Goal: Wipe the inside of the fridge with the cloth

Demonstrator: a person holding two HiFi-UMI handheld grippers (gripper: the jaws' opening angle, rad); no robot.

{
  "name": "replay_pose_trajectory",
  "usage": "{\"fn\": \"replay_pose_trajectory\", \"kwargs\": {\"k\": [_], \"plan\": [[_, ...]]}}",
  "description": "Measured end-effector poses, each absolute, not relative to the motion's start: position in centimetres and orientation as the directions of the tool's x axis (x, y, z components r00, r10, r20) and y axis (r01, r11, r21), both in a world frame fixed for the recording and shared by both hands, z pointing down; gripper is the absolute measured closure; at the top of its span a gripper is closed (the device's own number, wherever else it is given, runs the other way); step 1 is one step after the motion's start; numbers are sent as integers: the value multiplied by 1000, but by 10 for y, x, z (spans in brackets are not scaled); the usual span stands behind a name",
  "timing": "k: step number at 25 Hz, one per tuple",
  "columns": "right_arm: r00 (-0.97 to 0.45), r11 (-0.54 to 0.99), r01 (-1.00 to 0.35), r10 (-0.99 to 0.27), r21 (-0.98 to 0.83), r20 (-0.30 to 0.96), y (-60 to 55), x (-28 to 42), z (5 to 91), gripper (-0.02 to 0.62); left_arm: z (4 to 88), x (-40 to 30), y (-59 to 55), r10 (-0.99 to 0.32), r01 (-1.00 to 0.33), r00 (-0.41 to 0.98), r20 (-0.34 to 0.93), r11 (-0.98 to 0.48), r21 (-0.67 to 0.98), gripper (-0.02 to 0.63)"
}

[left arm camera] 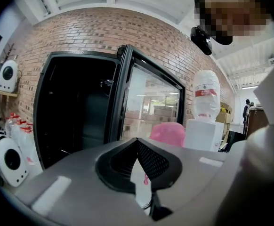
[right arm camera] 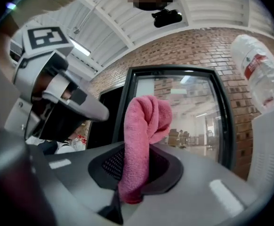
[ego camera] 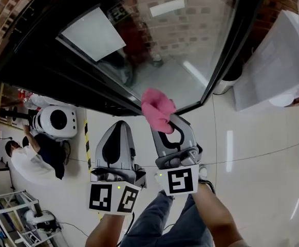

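The black fridge (ego camera: 41, 66) stands in front of me with its glass door (ego camera: 165, 50) swung open. In the left gripper view its dark inside (left arm camera: 76, 112) lies left of the door (left arm camera: 151, 107). My right gripper (ego camera: 166, 123) is shut on a pink cloth (ego camera: 157, 109), held up near the door's lower edge. The cloth (right arm camera: 144, 119) sticks up out of the right gripper (right arm camera: 137, 149) in a folded bunch. My left gripper (ego camera: 117, 126) is beside it on the left, shut with nothing in it (left arm camera: 137, 142). Both are outside the fridge.
A white water dispenser (ego camera: 278, 60) with a bottle (left arm camera: 206, 98) stands right of the fridge. At the left are a round white machine (ego camera: 57, 121), a crouching person (ego camera: 34, 161) and yellow-black floor tape (ego camera: 87, 143). A brick wall (left arm camera: 80, 36) surrounds the fridge.
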State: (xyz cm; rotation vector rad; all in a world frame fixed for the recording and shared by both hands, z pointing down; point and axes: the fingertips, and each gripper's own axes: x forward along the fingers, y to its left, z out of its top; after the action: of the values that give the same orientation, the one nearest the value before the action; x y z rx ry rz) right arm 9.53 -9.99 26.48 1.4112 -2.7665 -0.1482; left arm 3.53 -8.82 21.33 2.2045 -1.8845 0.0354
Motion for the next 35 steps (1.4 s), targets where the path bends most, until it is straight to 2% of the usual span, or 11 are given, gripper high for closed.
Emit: {"fn": "replay_pose_trajectory", "kwargs": {"k": [7, 14, 28, 32, 35], "plan": [[-602, 599, -791, -798, 120, 12, -96, 39, 308, 534, 233, 9, -86, -958, -970, 219, 182, -193, 148, 591], [-614, 612, -776, -789, 152, 39, -110, 33, 334, 534, 257, 7, -79, -957, -970, 211, 199, -180, 163, 591], [-586, 578, -786, -810, 219, 30, -154, 136, 367, 534, 303, 75, -113, -956, -976, 213, 201, -198, 90, 591], [-562, 543, -807, -827, 234, -21, -177, 174, 376, 534, 326, 83, -130, -950, -970, 233, 205, -213, 117, 591], [-515, 501, -854, -854, 142, -80, -192, 203, 379, 534, 344, 86, -138, -946, -968, 244, 213, -224, 113, 591]]}}
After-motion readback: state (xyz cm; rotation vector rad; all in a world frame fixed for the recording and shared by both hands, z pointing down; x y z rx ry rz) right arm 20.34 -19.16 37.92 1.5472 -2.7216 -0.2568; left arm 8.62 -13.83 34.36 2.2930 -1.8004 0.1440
